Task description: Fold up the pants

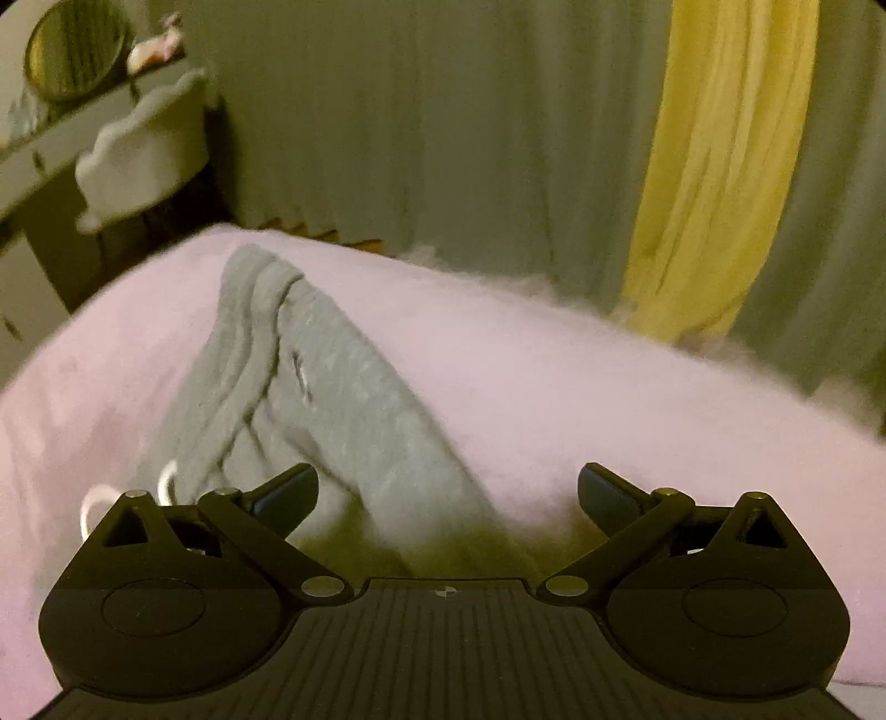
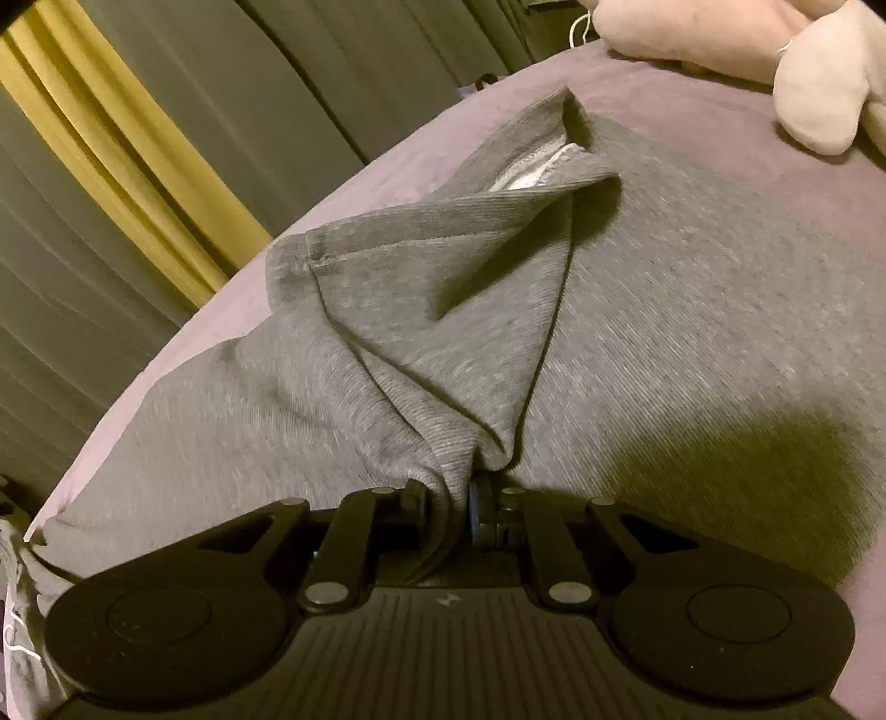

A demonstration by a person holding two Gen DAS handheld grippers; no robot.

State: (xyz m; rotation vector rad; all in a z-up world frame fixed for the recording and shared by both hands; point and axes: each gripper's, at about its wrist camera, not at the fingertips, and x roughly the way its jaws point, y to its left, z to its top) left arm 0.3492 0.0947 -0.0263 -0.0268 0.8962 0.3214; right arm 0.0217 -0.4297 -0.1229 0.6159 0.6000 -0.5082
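Left wrist view. Left gripper [image 1: 447, 493], black, two-fingered: jaws spread wide, nothing between the pads. The grey knit jersey pants [image 1: 310, 387] lie on the pale pink fleecy bed cover [image 1: 609, 399], running from the gripper's 11 o'clock up toward 10 o'clock, bunched into long folds. A white drawstring cord [image 1: 166, 482] loops out of the cloth at 9 o'clock, just beside the left finger linkage. The gripper's shadow falls on the cover between the fingers. Picture blurred. Behind the bed: grey-green pleated curtain [image 1: 443, 122] at 12 o'clock, a yellow curtain panel [image 1: 720, 166] at 1 o'clock. At 10 o'clock, a white cloud-shaped chair back [image 1: 144, 144] beside a pale dressing table [image 1: 33, 160] bearing a round gold-rimmed mirror [image 1: 75, 47].

Right wrist view. Right gripper [image 2: 447, 507]: jaws clenched on a pinch of the pants' grey cloth [image 2: 387, 343]; the fabric is gathered between the blue-faced pads and fans away from them toward 12 o'clock in a raised tent. A hemmed edge with white stitching inside shows at the top of that tent, 12 to 1 o'clock. More grey cloth lies flat at 3 o'clock and at 9 o'clock on the bed cover. A cream plush toy [image 2: 819, 99] lies at 2 o'clock at the bed's far end, apart from the pants. Curtains fill 10 to 11 o'clock.
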